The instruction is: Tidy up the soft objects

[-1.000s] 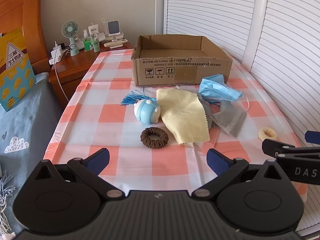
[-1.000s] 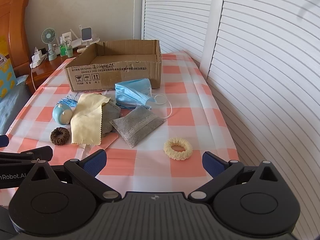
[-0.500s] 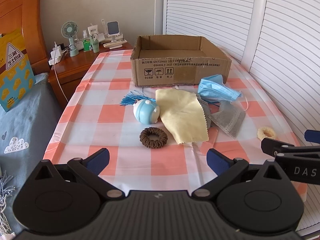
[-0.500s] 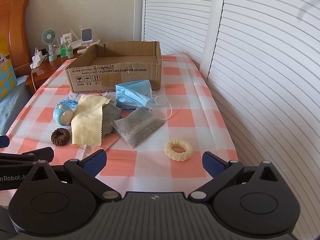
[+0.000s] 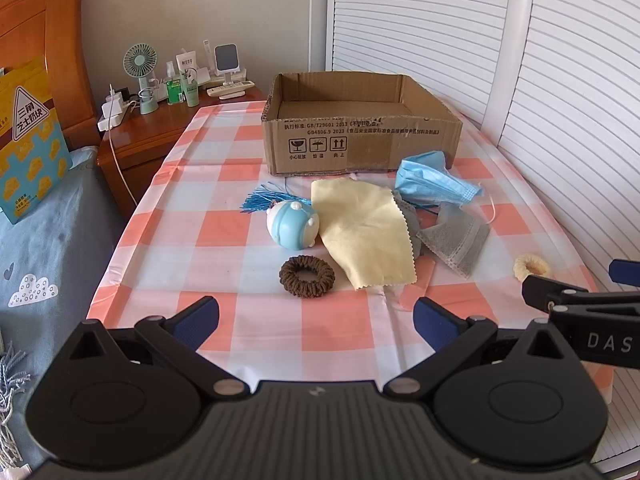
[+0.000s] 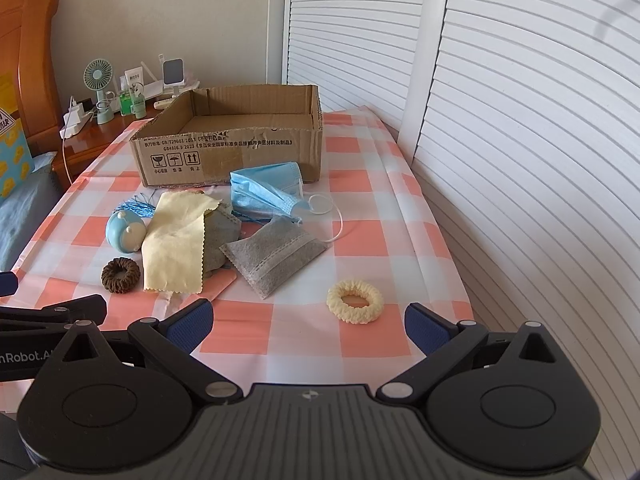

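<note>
On the checked tablecloth lie a brown scrunchie (image 5: 307, 276) (image 6: 120, 275), a yellow cloth (image 5: 363, 232) (image 6: 178, 242), a blue face mask (image 5: 434, 182) (image 6: 266, 192), a grey mask (image 5: 456, 240) (image 6: 274, 256), a cream scrunchie (image 5: 531, 266) (image 6: 354, 301), a blue round toy (image 5: 293, 224) (image 6: 124, 232) and a blue tassel (image 5: 260, 200). Behind them stands an open cardboard box (image 5: 360, 136) (image 6: 232, 148), nothing visible inside. My left gripper (image 5: 316, 318) is open above the near table edge, short of the brown scrunchie. My right gripper (image 6: 307, 322) is open, just short of the cream scrunchie.
A wooden nightstand (image 5: 148, 132) at the far left carries a small fan (image 5: 140, 60), bottles and chargers. A bed with a grey cover (image 5: 48, 232) borders the table's left side. White louvred doors (image 6: 520, 120) run along the right.
Both views have shifted very slightly; the objects on the table have not moved. Both grippers stay open.
</note>
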A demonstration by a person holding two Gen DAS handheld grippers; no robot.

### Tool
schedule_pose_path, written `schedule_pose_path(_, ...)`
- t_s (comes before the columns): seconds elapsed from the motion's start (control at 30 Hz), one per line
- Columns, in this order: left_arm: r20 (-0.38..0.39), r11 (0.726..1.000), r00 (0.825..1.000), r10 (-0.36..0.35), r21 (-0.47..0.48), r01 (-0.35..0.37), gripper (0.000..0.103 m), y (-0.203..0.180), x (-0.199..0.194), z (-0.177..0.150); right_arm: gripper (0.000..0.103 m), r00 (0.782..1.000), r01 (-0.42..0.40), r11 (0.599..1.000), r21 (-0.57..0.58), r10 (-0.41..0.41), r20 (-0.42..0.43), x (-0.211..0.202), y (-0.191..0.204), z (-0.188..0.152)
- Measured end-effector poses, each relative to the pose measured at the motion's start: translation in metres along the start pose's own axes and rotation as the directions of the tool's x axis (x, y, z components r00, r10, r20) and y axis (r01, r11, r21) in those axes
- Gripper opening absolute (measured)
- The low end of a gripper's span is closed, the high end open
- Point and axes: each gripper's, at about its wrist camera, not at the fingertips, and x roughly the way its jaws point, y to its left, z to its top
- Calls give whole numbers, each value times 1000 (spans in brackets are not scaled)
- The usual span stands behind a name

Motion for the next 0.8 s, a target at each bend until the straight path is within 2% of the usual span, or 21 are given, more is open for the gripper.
schedule_pose_path(0.8, 10, 1000, 1000, -22, -3, 22, 102, 2, -2, 3, 103, 1000, 4, 1000, -15, -4, 13, -2, -2, 6)
